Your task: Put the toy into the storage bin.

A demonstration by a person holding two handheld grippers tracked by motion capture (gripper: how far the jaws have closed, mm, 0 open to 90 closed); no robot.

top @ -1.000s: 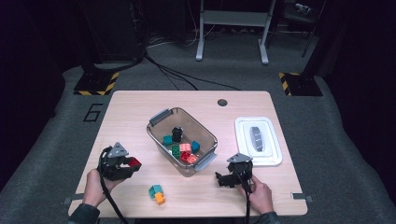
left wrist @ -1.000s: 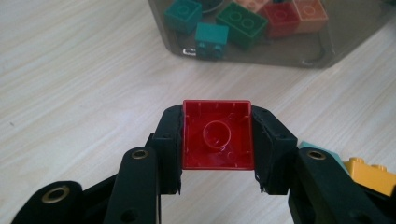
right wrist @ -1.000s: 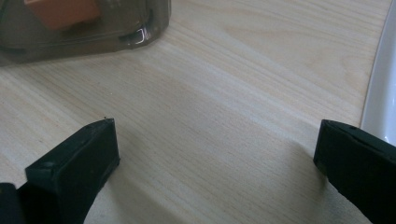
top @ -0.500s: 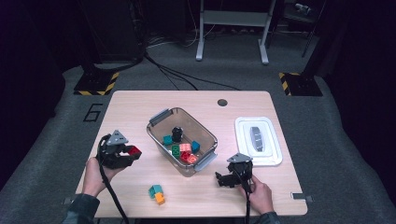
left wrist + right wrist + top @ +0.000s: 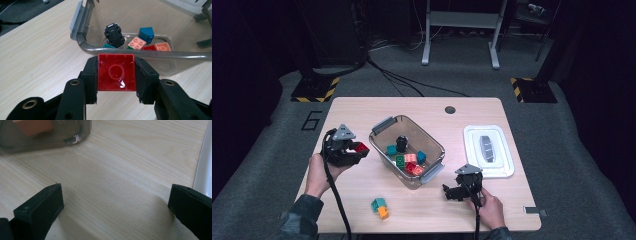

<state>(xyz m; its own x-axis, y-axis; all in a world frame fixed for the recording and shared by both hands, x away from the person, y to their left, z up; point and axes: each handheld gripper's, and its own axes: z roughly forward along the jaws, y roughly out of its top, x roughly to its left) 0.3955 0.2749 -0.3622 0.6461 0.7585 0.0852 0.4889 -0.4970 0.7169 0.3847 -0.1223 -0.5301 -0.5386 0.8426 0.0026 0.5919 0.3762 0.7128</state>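
My left gripper (image 5: 116, 75) pinches the red brick (image 5: 116, 72), hollow side up, just left of the bin (image 5: 384, 145), whose rim lies straight ahead. My right gripper (image 5: 451, 192) rests spread on the table, near the bin's right corner.

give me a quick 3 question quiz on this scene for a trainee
1. True or false: the left tongs are shut on the red brick.
2. Which loose pair lies on the table outside the clear bin? A) teal and orange bricks B) two black cars C) two pink bricks
3. Fill in: the right tongs stand ____ over bare wood, beside the white lid.

Key: 1 true; 2 A; 3 open
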